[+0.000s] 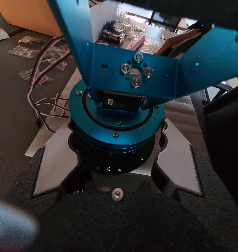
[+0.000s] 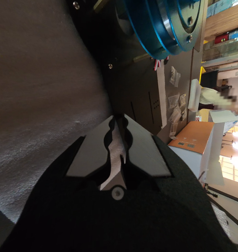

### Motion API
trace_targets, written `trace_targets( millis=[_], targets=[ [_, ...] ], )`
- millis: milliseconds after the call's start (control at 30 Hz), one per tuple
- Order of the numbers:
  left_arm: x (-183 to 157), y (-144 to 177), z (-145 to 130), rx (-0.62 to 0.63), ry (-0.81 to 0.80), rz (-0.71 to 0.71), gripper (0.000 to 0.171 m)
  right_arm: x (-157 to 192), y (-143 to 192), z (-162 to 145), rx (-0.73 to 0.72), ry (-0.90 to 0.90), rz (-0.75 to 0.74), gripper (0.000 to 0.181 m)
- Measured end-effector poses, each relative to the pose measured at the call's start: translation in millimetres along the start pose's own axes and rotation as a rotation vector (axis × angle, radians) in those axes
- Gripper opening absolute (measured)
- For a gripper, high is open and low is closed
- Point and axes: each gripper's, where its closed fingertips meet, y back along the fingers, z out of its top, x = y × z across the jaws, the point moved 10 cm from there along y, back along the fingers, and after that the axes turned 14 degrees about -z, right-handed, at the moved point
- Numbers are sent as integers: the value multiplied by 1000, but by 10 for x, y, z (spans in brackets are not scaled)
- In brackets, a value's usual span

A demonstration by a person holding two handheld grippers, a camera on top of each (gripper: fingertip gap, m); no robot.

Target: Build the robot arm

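A small blue metal robot-arm assembly stands on a grey foam mat (image 1: 183, 109). It has a blue round turntable base (image 1: 115, 137), a black disc (image 1: 115, 162) under it, a black servo (image 1: 118, 102) and a blue U-bracket (image 1: 129, 70) with several bolts. My left gripper (image 1: 118, 121) is shut on the round base, one fingertip touching each side. My right gripper (image 2: 118, 115) is shut on the thin edge of a black plate (image 2: 102, 47) under the blue base (image 2: 156, 27), seen sideways, with the foam mat (image 2: 34, 95) beside it.
Red, white and black servo wires (image 1: 38, 81) trail left of the base. Small clear bags of hardware (image 1: 24, 51) lie on the dark table; they also show in the right wrist view (image 2: 174, 100). An orange box (image 2: 190, 136) stands nearby. A person (image 2: 207, 95) is far behind. Left tips to right tips: about 15 cm. The black servo (image 1: 118, 102) is closer to my left gripper, around 4 cm from its tips; the right tips are 15 cm off.
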Motion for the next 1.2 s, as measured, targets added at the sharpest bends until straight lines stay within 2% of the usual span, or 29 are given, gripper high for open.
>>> trace_targets(
  millis=[67,200,300,533,700,867,1000,1067,1100,1133,1200],
  targets=[
    [0,0,-3,1,-1,-1,123,-9,-4,30,39,-12,12,9],
    [3,0,0,4,-3,-1,123,-25,-21,104,75,131,23,8],
    [-3,-2,10,7,1,-1,123,-58,-4,61,37,130,46,7],
    [1,-7,61,39,27,-29,122,-164,60,101,72,162,119,6],
    [35,-10,99,60,48,-38,123,-232,9,22,43,24,184,7],
    [-12,-49,136,77,11,-7,124,-185,-8,-24,28,-21,171,8],
    [-42,23,180,-17,27,-6,119,-194,15,-152,11,-342,220,12],
    [-40,21,183,-33,25,5,118,-335,95,-249,-13,-541,255,44],
    [-35,12,182,-32,18,15,117,-418,134,-323,-21,-608,244,50],
    [-26,5,186,-30,11,23,115,-466,163,-404,-17,-614,215,53],
    [-2,3,223,-51,18,21,113,-454,159,-525,21,-494,114,55]
  ],
)
